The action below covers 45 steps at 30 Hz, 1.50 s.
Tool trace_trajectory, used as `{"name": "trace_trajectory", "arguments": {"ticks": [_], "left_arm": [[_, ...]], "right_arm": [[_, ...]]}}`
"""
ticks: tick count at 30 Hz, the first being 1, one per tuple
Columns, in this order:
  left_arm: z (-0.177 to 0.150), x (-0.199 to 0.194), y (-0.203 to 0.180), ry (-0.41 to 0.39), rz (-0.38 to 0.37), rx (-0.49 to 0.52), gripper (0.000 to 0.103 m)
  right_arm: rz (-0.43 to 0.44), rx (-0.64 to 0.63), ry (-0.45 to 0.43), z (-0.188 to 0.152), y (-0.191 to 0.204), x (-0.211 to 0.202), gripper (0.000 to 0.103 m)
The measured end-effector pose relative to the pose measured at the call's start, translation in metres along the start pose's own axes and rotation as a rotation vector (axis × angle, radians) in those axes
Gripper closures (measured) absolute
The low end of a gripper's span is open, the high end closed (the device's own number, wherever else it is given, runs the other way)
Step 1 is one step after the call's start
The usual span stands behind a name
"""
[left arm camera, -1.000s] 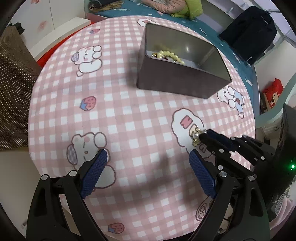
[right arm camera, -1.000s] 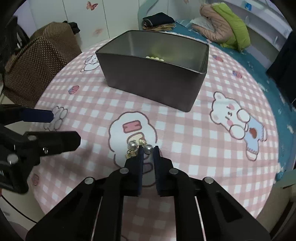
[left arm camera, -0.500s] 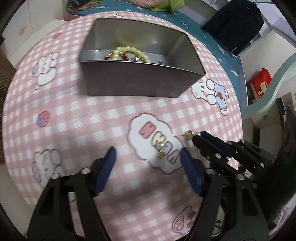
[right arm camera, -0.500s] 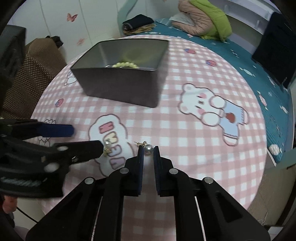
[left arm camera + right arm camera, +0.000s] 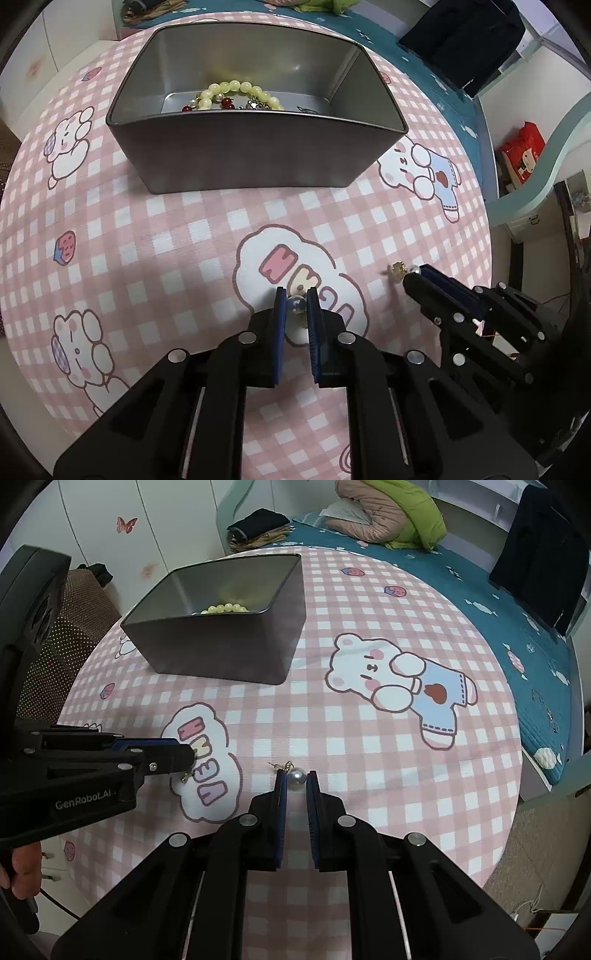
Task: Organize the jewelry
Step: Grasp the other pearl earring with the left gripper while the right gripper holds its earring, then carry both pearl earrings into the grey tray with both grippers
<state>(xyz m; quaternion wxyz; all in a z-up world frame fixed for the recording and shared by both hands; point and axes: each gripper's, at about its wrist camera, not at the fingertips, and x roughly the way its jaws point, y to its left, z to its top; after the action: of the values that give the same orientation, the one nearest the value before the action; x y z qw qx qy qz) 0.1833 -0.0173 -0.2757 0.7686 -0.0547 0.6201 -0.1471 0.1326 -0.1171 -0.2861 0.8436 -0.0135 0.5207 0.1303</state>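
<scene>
Closing left tool [image 5: 296, 301] now pinches pearl earring [image 5: 296, 303].

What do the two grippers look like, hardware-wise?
Both the left gripper and right gripper are matte black linkage frames with silver rivets and thin blue finger pads. The left one's body carries white "GenRobot.AI" lettering. No sleeve visible.

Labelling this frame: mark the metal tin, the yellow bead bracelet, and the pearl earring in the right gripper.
metal tin [image 5: 255, 155], left wrist view, near outer wall.
yellow bead bracelet [image 5: 236, 87], left wrist view, top beads.
pearl earring [image 5: 296, 776], right wrist view, the pearl.
</scene>
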Motion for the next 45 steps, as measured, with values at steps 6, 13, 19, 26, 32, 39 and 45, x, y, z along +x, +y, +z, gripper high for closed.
{"name": "trace_trajectory", "arguments": {"ticks": [6, 13, 19, 26, 32, 39, 45], "left_arm": [[0.000, -0.008, 0.000, -0.018, 0.002, -0.002, 0.092], [0.007, -0.029, 0.003, -0.069, 0.003, -0.016, 0.092], [0.018, -0.049, 0.005, -0.119, 0.011, -0.024, 0.092], [0.030, -0.070, 0.004, -0.173, 0.021, -0.026, 0.092], [0.042, -0.085, 0.006, -0.215, 0.009, -0.031, 0.092], [0.056, -0.087, 0.009, -0.230, -0.003, -0.036, 0.092], [0.066, -0.082, 0.014, -0.218, -0.025, -0.037, 0.092]], "right_arm": [[-0.003, 0.002, -0.018, 0.005, -0.002, -0.007, 0.093], [-0.003, -0.007, -0.066, 0.021, -0.001, -0.020, 0.093], [-0.004, -0.026, -0.115, 0.037, 0.004, -0.034, 0.093], [0.005, -0.052, -0.164, 0.057, 0.009, -0.044, 0.093], [0.022, -0.085, -0.182, 0.071, 0.018, -0.042, 0.093], [0.045, -0.124, -0.180, 0.086, 0.028, -0.032, 0.093], [0.078, -0.140, -0.151, 0.095, 0.037, -0.016, 0.093]]}}
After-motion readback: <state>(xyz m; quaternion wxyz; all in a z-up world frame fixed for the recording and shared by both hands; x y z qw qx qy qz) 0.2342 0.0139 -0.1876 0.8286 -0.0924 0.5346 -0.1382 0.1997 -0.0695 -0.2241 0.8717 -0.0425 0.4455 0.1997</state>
